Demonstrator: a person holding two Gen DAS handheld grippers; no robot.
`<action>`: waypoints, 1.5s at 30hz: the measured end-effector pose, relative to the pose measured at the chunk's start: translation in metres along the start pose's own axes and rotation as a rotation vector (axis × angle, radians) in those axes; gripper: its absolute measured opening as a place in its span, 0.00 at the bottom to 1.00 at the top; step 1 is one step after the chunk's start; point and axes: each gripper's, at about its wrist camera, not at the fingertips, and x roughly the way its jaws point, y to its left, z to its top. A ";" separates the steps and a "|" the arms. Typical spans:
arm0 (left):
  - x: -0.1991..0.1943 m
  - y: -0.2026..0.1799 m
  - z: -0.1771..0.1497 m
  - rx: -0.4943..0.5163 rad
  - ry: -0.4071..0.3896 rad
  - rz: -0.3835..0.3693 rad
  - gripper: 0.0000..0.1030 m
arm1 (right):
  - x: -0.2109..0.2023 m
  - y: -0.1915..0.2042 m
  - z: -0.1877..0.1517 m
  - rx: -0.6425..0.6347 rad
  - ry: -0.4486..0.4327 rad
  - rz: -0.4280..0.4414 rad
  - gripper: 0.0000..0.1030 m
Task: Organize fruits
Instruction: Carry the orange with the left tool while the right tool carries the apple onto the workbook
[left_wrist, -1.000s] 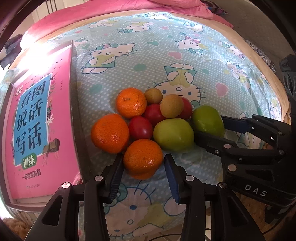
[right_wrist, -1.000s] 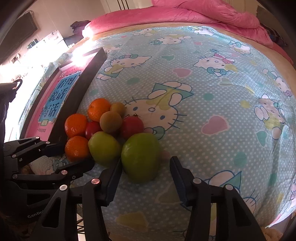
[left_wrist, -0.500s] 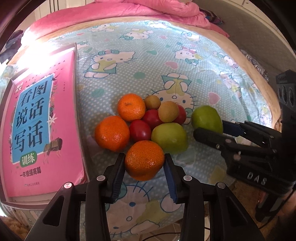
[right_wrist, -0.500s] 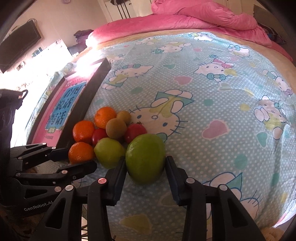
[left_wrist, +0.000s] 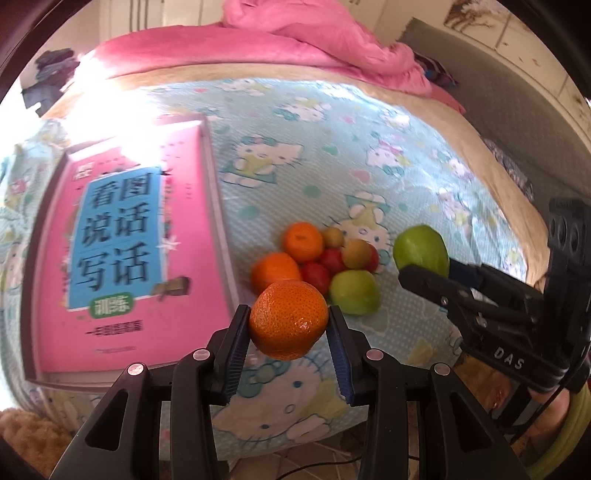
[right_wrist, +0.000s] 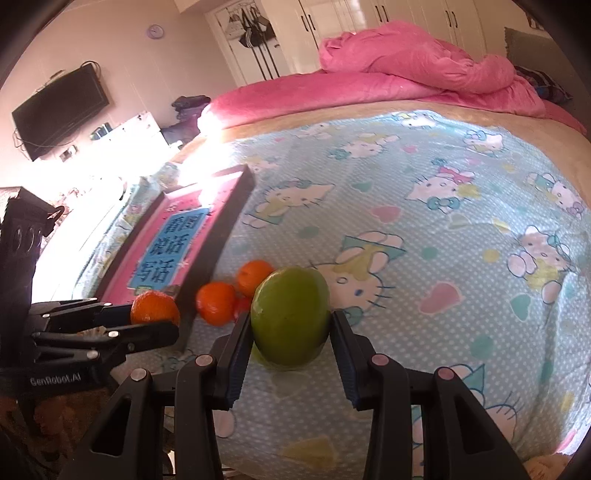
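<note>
My left gripper (left_wrist: 290, 326) is shut on an orange (left_wrist: 289, 319) and holds it above the bed, in front of the fruit pile. My right gripper (right_wrist: 291, 330) is shut on a large green apple (right_wrist: 290, 315), also lifted; it shows in the left wrist view (left_wrist: 421, 251) to the right of the pile. The pile (left_wrist: 321, 258) on the bedsheet holds two oranges, a green apple (left_wrist: 354, 291), red fruits and small brownish ones. In the right wrist view the left gripper with its orange (right_wrist: 155, 308) is at the left.
A shallow tray holding a pink book (left_wrist: 122, 251) lies on the Hello Kitty sheet (left_wrist: 314, 166) left of the pile. A pink quilt (right_wrist: 413, 70) is bunched at the far end. The bed's near edge is just below the grippers.
Both grippers have closed on their fruit and lifted it up and back from the pile: the left with the orange, the right with the big green apple.
</note>
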 end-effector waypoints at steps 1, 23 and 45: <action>-0.003 0.004 0.000 -0.009 -0.004 0.006 0.41 | 0.000 0.004 0.000 -0.004 -0.002 0.011 0.41; -0.037 0.113 -0.015 -0.243 -0.054 0.147 0.41 | 0.013 0.074 0.006 -0.115 -0.006 0.125 0.41; -0.016 0.182 -0.020 -0.412 -0.017 0.261 0.41 | 0.063 0.142 0.006 -0.254 0.070 0.180 0.41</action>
